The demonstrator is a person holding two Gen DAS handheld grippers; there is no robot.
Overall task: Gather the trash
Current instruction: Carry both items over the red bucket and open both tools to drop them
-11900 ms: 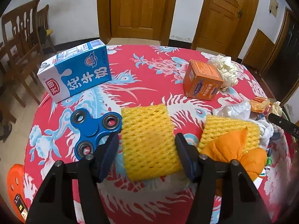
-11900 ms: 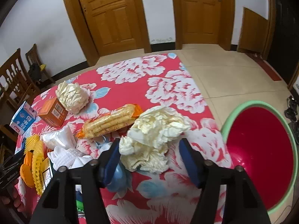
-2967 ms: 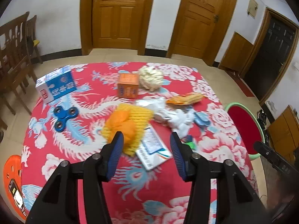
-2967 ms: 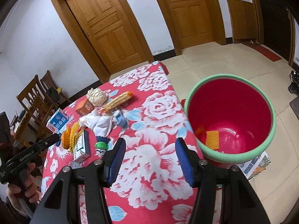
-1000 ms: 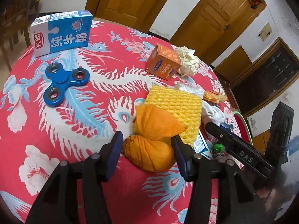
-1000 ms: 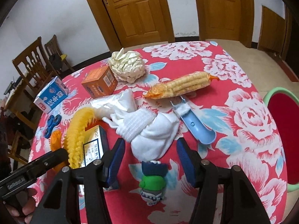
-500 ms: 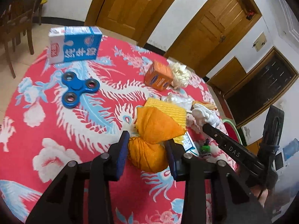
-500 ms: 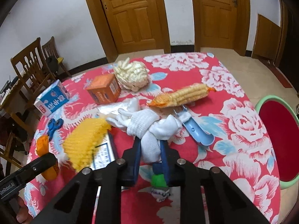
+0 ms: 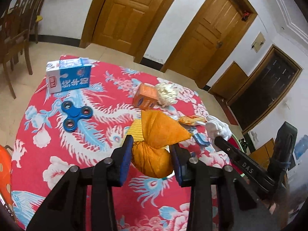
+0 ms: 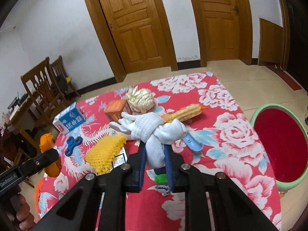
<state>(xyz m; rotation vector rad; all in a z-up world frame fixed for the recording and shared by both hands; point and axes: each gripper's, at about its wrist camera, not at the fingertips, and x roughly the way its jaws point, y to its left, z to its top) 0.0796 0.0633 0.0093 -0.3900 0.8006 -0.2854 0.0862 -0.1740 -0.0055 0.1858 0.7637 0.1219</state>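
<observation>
My left gripper [image 9: 152, 154] is shut on an orange cloth bag [image 9: 154, 146] and holds it above the red flowered tablecloth [image 9: 57, 154]. My right gripper [image 10: 154, 154] is shut on a bundle of white gloves [image 10: 152, 132], lifted off the table. In the left wrist view the white gloves [image 9: 218, 130] hang at the tip of the other gripper on the right. In the right wrist view the orange bag [image 10: 48, 154] shows at the left edge. The red bin with a green rim [image 10: 279, 146] stands on the floor at the right.
Left on the table are a yellow foam net [image 10: 105, 152], a blue milk carton [image 9: 68, 76], a blue fidget spinner [image 9: 76, 115], an orange box [image 9: 145, 96], crumpled paper [image 9: 166, 93], a snack packet [image 10: 186, 111], a blue scoop [image 10: 192, 142] and a small green toy [image 10: 160, 179]. Wooden chairs [image 10: 42, 92] stand at the left.
Both grippers closed on their items and rose. The orange bag and the white gloves have come up off the table.
</observation>
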